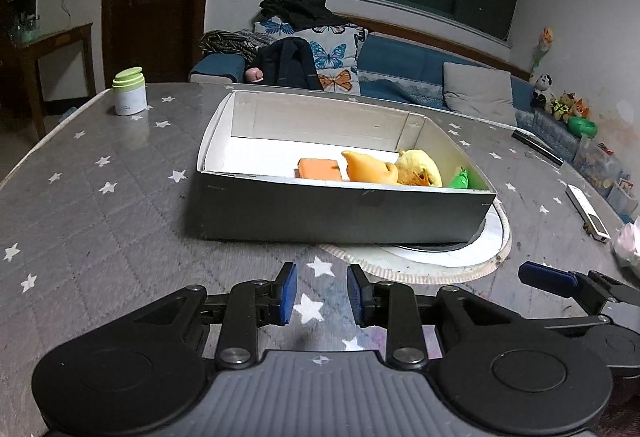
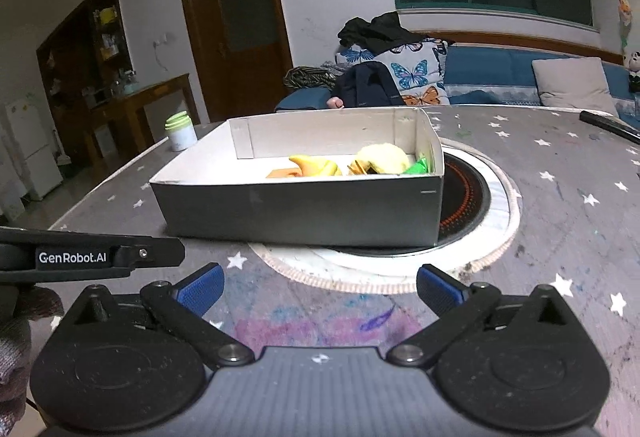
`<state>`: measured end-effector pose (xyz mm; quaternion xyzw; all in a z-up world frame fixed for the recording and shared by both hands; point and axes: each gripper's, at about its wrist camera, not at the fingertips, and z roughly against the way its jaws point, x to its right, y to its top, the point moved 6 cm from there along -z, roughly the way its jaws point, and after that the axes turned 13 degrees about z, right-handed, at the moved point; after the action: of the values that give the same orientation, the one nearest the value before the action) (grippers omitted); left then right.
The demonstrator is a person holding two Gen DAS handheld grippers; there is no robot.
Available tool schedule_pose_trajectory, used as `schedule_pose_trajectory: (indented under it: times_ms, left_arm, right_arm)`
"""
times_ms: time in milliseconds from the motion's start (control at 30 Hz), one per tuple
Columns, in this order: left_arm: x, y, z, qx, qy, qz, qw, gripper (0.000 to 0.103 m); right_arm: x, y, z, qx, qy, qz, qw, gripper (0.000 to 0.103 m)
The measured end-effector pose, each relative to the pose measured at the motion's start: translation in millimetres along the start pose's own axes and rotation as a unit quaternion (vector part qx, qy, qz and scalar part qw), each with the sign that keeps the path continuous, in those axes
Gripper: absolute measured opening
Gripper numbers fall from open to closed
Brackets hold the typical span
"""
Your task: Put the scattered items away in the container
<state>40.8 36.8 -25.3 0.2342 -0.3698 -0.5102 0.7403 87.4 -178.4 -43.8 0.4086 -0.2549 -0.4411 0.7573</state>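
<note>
Both grippers low over the desk (image 1: 100, 221) before the box (image 1: 340, 213), left gripper (image 1: 322, 295) jaws narrowly apart, right gripper (image 2: 320, 291) jaws wide, both empty; toys (image 1: 384, 169) already gathered inside at its right end, likely pulled back after dropping off.

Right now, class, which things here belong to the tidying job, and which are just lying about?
Job:
box
orange block
yellow toys
green item
left tool, right tool

Lying about:
jar
white remote
black stick
</note>
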Motion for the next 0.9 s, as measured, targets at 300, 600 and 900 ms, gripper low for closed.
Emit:
schedule_pose_trajectory:
  times_ms: [300,600,900]
  left_arm:
    - [-6,-16,2,-0.011,0.025,0.014,0.9995,0.033]
    - [-10,-27,8,-0.016,0.037,0.028,0.9988,0.034]
    - [-11,-34,14,0.004,0.066,0.021,0.9976,0.034]
  right_arm:
    - [-3,-14,6,-0.018,-0.019,0.001,1.000,0.103]
    - [-6,-20,15,-0.021,-0.025,0.000,0.999,0.103]
    - [-9,-22,21,-0.021,-0.025,-0.005,0.999,0.103]
